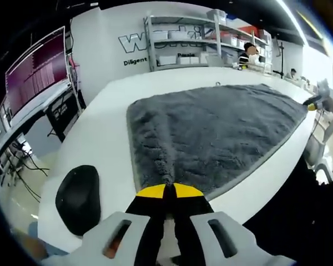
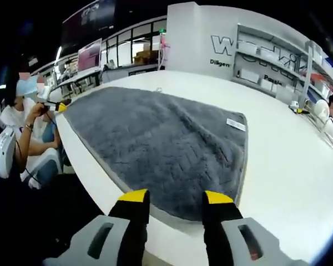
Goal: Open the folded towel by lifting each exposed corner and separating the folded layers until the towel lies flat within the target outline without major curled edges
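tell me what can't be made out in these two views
- Left gripper view: whether the left gripper pinches the towel; its shut tips cover the hem.
- Right gripper view: print on the towel's white tag, too small.
- Both views: any target outline on the table.

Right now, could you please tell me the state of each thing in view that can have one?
Towel: spread flat on the table, one layer, no major curls.
Left tongs: shut at the towel's near edge; whether pinching it is unclear.
Right tongs: open, over the towel's near edge, gripping nothing.
White label: lying flat at a towel corner.
Black pad: flat on the table, beside the towel.
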Motion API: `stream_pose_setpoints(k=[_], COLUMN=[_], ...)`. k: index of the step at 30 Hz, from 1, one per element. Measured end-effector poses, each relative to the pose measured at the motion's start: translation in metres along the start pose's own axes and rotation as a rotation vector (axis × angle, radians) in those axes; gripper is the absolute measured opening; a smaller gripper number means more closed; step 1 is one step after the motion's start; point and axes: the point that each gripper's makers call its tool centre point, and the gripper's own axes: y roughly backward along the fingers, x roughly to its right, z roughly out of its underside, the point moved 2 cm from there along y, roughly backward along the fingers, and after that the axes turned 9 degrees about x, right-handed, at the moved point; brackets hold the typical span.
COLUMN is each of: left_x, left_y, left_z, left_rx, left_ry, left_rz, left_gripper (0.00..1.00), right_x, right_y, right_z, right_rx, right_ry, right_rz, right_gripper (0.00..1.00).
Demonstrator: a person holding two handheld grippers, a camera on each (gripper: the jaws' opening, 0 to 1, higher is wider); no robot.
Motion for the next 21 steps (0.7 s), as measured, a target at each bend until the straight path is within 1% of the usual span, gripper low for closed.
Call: stream_pose_setpoints(k=[2,4,7,11,17,21], left_x=[0.000,0.000,0.000,0.000,-0.001,-0.001], left_y=[0.000,0.000,0.000,0.000,0.000,0.002], left_z=[0.000,0.000,0.000,-0.001,-0.001,0.000], left_rx=[-0.001,-0.001,-0.002,-0.007,-0.011,-0.023], left_ry=[-0.002,-0.003,-0.003,-0.008,-0.006,-0.007], left_rz=[-0.002,-0.003,-0.003,0.001,0.012,0.019], left_gripper=[0.03,0.03,0.03,0.03,0.02,0.02], right_x=[0.002,0.006,0.006,0.004,0.008,0.007], right_y=[-0.001,-0.002,0.001,0.003,0.004,0.006], right_z=[0.007,0.017,0.016,0.017,0.017,0.018], right_rx=[-0.023,-0.061,-0.036,-0.025,0.001,-0.011], right_ry=[-0.005,-0.010,-0.035,-0.020,-0.035,-0.032], right_rz=[0.001,0.010,-0.004,-0.033,-0.056,-0.061], right_gripper=[0.24,0.23,0.18,0.03,0.01,0.01])
